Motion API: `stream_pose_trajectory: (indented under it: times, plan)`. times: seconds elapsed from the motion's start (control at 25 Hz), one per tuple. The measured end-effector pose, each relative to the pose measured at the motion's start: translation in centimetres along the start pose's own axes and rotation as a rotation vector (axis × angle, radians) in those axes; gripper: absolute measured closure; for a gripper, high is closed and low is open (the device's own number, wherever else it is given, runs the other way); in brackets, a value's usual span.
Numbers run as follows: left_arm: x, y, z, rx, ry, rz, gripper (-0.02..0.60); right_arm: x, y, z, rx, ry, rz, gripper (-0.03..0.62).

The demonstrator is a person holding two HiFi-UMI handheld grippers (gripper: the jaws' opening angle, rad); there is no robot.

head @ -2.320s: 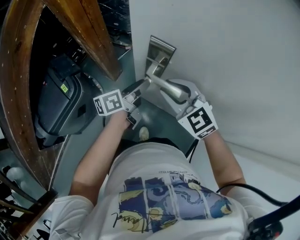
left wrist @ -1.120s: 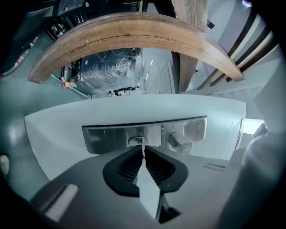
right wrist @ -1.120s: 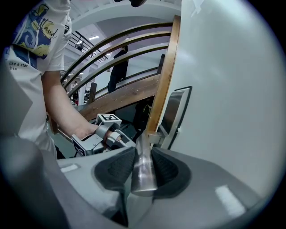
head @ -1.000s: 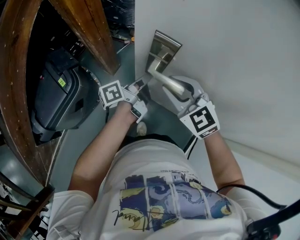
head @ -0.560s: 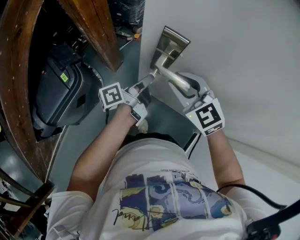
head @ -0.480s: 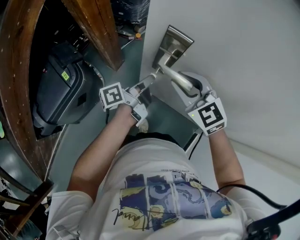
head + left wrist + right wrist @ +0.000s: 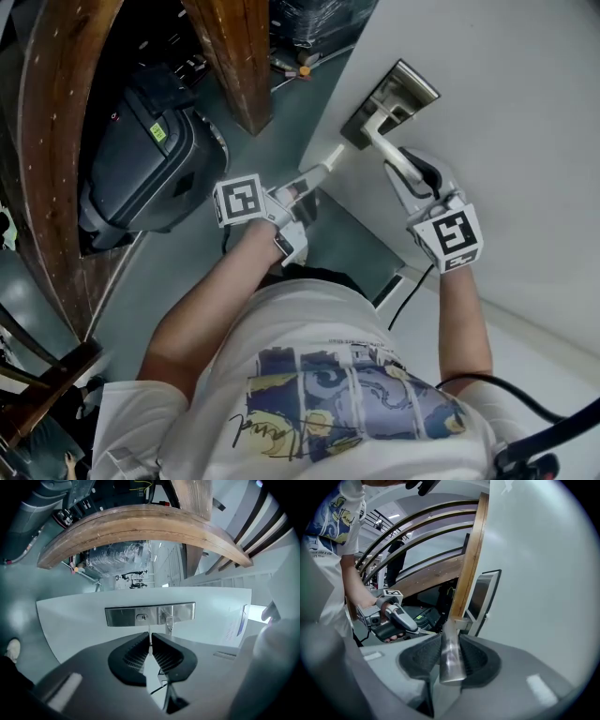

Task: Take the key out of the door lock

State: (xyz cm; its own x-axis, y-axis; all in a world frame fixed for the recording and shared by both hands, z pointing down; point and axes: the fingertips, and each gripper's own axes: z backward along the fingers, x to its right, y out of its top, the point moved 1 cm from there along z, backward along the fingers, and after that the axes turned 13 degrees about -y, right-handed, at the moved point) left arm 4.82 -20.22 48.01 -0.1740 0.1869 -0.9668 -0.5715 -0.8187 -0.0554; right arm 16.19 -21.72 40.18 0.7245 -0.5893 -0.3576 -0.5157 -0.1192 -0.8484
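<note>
The steel lock plate (image 7: 398, 94) sits on the white door (image 7: 525, 112), with its keyhole (image 7: 140, 617) facing my left gripper. My left gripper (image 7: 150, 641) is shut on the thin key (image 7: 150, 637), whose blade sticks out of the jaw tips just short of the plate. The right gripper view shows that key (image 7: 425, 631) clear of the lock. My right gripper (image 7: 451, 653) holds the door handle (image 7: 451, 660) between its pads, and its jaws are easing open slightly. In the head view the left gripper (image 7: 323, 169) is left of the handle (image 7: 389, 150) and the right gripper (image 7: 412, 178) is on it.
A black machine (image 7: 150, 159) stands on the floor left of the door. A curved wooden rail (image 7: 56, 141) and a wooden post (image 7: 244, 56) rise beside it. A chair (image 7: 37, 375) shows at the lower left.
The plate and handle have shifted right and up in the head view, and both hands followed. The left gripper stays shut on the key and the right one stays on the handle.
</note>
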Motion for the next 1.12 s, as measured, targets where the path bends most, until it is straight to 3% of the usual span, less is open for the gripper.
stream_pose_trajectory:
  times: [0.36,0.56,0.8,1.12]
  plan:
    - [3.4,-0.5,3.9,-0.038,-0.017,-0.01,0.558,0.8,-0.5,1.4,-0.055,-0.098,-0.053,0.453]
    - [5.2,-0.2,6.3,-0.077,-0.036,-0.095,0.558,1.4,-0.6,3.4,-0.077,-0.21,-0.114,0.45]
    - [7.6,-0.7,9.6,-0.063,-0.051,-0.018,0.558,2.6,0.3,6.4,-0.117,-0.332,-0.077,0.45]
    - [10.6,-0.8,13.9,-0.114,-0.05,-0.11,0.558,-5.2,1.5,9.0,-0.125,-0.345,-0.176,0.45]
